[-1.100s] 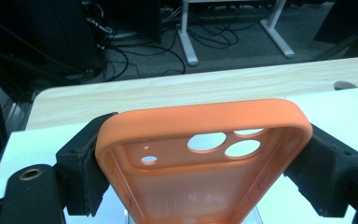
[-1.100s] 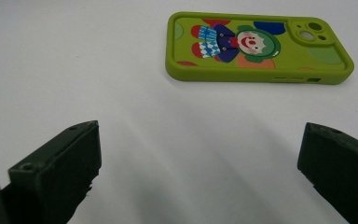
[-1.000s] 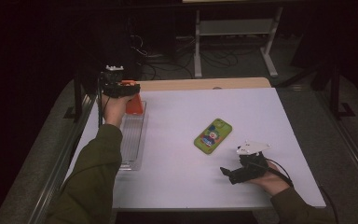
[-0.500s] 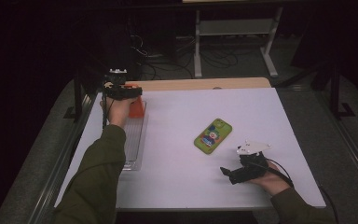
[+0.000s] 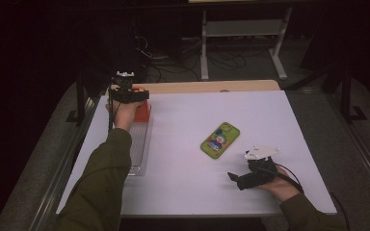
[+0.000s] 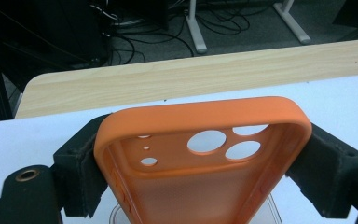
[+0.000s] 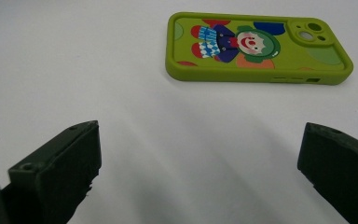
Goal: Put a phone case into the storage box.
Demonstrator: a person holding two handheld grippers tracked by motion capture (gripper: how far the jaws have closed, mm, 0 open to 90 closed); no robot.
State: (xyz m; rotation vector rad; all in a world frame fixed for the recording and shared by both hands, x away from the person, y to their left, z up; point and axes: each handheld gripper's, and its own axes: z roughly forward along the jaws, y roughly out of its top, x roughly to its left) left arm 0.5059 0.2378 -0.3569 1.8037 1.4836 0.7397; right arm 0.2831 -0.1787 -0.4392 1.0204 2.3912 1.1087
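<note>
Left tool (image 5: pixel 134 95) sits at the far left corner of the white worktop (image 5: pixel 188 192), and its black jaws flank the soft orange silicone phone case (image 6: pixel 200 154). Compared with a second ago, the case has come up from the clear plastic tray (image 5: pixel 138 149) that lies along the worktop's left side; it now hangs above the tray's far end, hollow side toward the left tool's camera, with the camera cut-outs near its top edge. In the left gripper view the left pad (image 6: pixel 81 158) lies against one long side of the case and the other pad against the opposite side, so the jaws pinch it across its width. They have just been easing apart a little with the case between them, though both pads look in contact with its sides; I judge the hold light rather than firm, and a further loosening would likely drop the case back toward the tray.

Farther right, near the worktop's middle, the green phone case with a cartoon clown print (image 5: pixel 220 139) lies flat, untouched and in the same spot as before.

Right tool (image 5: pixel 235 180) rests on the worktop near the front right, in the person's right hand (image 5: pixel 282 185). Its jaws are spread wide with nothing between them, aimed at the green case but well short of it.
</note>
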